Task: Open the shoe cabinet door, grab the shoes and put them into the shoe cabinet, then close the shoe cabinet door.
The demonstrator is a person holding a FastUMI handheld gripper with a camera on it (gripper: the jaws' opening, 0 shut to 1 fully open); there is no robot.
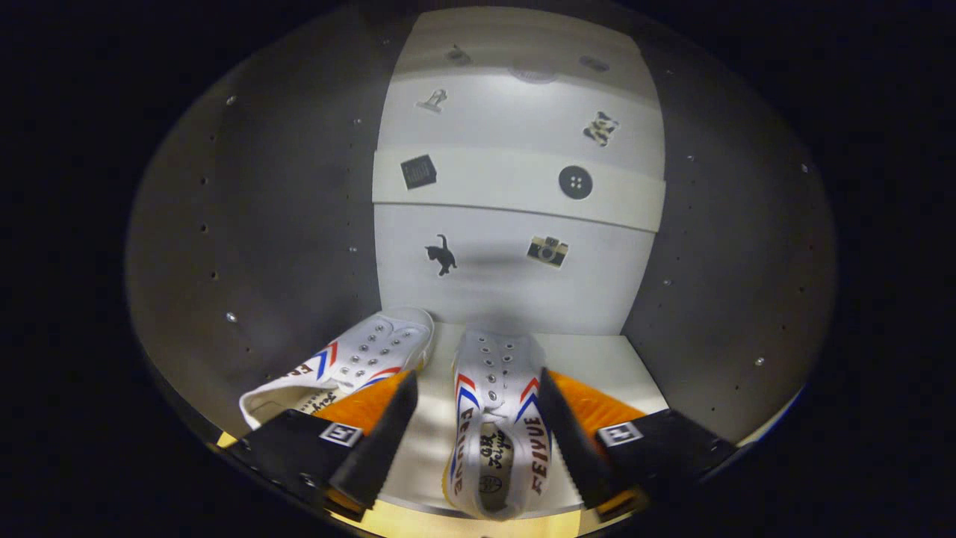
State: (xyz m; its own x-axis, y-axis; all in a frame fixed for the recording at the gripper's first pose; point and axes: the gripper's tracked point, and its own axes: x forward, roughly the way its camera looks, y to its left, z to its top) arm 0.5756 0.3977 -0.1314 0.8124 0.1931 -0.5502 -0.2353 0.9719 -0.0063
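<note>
I am looking into the shoe cabinet, whose pale shelf floor [601, 362] carries two white canvas shoes with red and blue chevrons. One shoe [497, 426] lies lengthwise between my fingers, toe toward the back wall, close against the right finger and with a gap to the left finger. The other shoe [358, 359] lies angled beyond the left finger, toe near the back left corner. My gripper [478, 376] is open, reaching just inside the cabinet above the shelf's front part.
The white back wall [515, 276] carries small stickers and a raised horizontal band. Dark side walls [284, 246] with rows of peg holes close in on both sides. Bare shelf lies right of the near shoe.
</note>
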